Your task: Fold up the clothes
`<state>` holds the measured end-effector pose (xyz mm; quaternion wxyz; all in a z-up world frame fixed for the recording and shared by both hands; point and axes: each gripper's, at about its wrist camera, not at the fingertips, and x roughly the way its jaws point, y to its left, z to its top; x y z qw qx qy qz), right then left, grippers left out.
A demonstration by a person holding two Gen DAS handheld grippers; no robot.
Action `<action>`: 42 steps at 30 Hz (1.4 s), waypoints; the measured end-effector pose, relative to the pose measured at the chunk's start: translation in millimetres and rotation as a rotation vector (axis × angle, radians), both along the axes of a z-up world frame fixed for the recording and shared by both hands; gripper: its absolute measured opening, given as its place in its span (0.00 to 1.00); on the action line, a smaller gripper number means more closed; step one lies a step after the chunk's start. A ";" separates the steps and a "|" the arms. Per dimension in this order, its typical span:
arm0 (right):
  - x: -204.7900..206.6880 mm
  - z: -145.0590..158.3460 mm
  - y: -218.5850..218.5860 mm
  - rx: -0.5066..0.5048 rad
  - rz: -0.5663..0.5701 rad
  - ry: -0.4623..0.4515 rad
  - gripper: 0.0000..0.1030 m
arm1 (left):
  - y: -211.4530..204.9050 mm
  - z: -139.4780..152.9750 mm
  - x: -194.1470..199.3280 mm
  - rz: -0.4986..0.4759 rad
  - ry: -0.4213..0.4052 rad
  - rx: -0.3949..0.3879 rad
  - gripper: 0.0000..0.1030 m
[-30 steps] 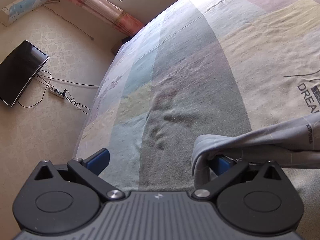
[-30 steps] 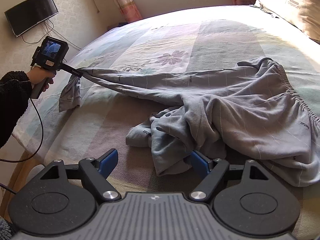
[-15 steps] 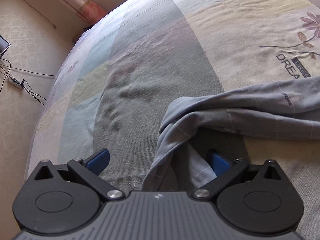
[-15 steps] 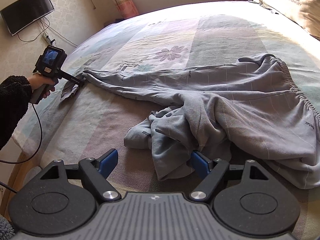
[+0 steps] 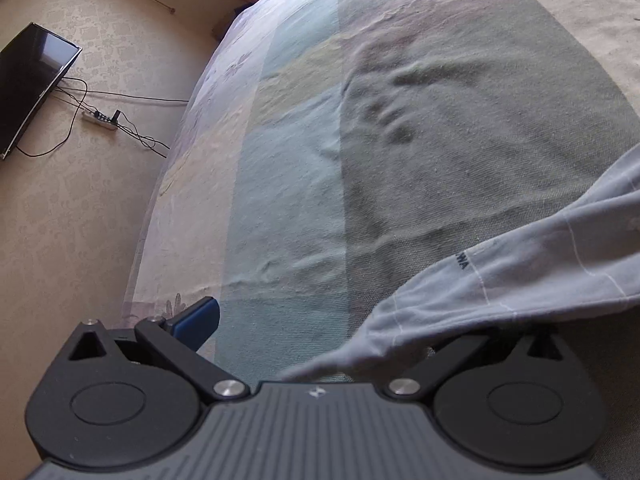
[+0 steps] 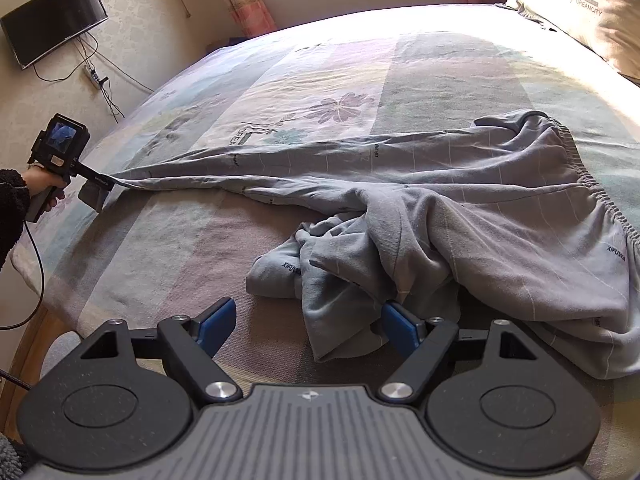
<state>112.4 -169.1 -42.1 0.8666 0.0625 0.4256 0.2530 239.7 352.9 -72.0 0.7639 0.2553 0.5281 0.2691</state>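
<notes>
Working on the bed, over a pastel patchwork bedspread with flower print (image 6: 160, 248).

Grey sweatpants with thin pale stripes and an elastic waistband (image 6: 480, 208): spread across the bedspread, waistband end at the right side of the right-wrist view. One leg pulled out long and fairly straight toward the left edge of the bed. Other leg bunched in a crumpled heap near the front, just ahead of the right tool.

Left gripper (image 5: 320, 332): fingers spread wide, not pinching. Only the left blue pad (image 5: 198, 318) visible, bare, over the bedspread edge. Far finger covered by the stretched leg's cuff, draped across it; slack fabric hanging below in the right-wrist view. Held by a hand (image 6: 40, 182) in a black fuzzy sleeve (image 6: 12, 208), cable trailing down.

Right gripper (image 6: 307, 320): fingers wide apart, low over the bedspread. Loose flap of the crumpled leg lying between them, up against the right pad, not clamped.

Background: black wall-mounted screen (image 6: 52, 20), white power strip with tangled cords (image 5: 100, 118), beige pillow (image 6: 580, 12) at the head of the bed.
</notes>
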 end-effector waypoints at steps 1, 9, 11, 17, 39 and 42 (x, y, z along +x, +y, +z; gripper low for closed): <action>-0.5 0.7 0.2 0.002 0.001 -0.002 0.81 | 0.7 -0.3 -4.7 -0.006 0.001 0.000 1.00; -4.0 3.2 6.1 -0.001 0.015 -0.004 0.81 | -26.2 -20.1 -35.0 -0.183 -0.031 -0.019 1.00; -3.8 2.9 8.7 -0.007 0.017 -0.002 0.81 | -28.0 -22.2 -34.1 -0.206 -0.076 0.003 1.00; -1.8 2.8 20.3 -0.034 0.027 0.002 0.81 | -34.1 -27.5 -30.5 -0.290 -0.200 0.062 1.00; 65.2 11.5 218.2 -0.274 0.438 -0.204 0.81 | -13.0 13.4 -30.2 -0.510 -0.422 -0.005 1.00; 94.8 2.9 262.4 -0.282 0.506 -0.247 0.63 | -11.5 13.0 -38.1 -0.523 -0.438 -0.020 1.00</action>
